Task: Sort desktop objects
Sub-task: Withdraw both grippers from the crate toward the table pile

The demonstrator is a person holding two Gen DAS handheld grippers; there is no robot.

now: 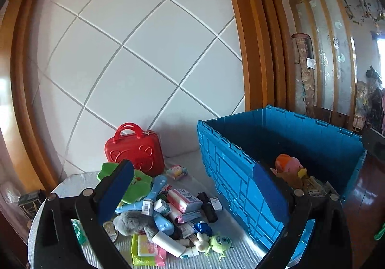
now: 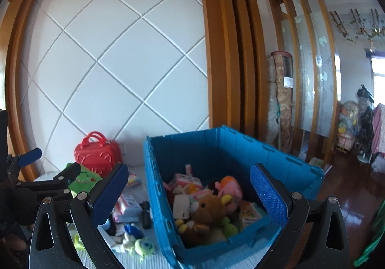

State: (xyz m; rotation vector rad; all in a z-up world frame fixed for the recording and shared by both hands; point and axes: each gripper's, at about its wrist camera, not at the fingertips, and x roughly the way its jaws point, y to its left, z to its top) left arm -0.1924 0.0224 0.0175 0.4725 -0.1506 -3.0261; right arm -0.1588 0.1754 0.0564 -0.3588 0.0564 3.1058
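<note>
Left gripper (image 1: 192, 187): jaws spread wide and empty, held above the bench; one blue pad hangs over the pile of small things, the other over the near wall of the crate.
Right gripper (image 2: 190, 192): jaws likewise released, nothing between them; they straddle the crate's near left wall, the left pad over the bench, the right pad over the crate's inside. The left gripper shows at the left edge of the right wrist view.
Pile (image 1: 168, 216): loose on the bench, left of the crate; small boxes and packets, a grey plush (image 1: 132, 220), a blue plastic piece (image 1: 154, 194), a black folded item (image 1: 207, 206), a white tube (image 1: 168, 243), and a pink and green wipes pack (image 1: 146, 251).
Green one-eyed plush (image 1: 220, 243): at the near edge of the pile, close to the crate's wall.
Green tray (image 1: 134, 180): behind the pile, partly hidden by the left pad.
Red case (image 1: 134, 151): upright with its handle up, behind the tray, near the wall.
Blue crate (image 2: 158, 187): open-topped, on the right part of the bench.
Crate contents: a brown bear plush (image 2: 207, 213) at the front, a pink and orange plush (image 2: 231, 187) behind it, small packets and boxes around them.
Bench (image 1: 240, 245): covered with a pale ribbed sheet.
Wall (image 1: 134, 52): white panels crossed by diagonal grooves, framed in wood.
</note>
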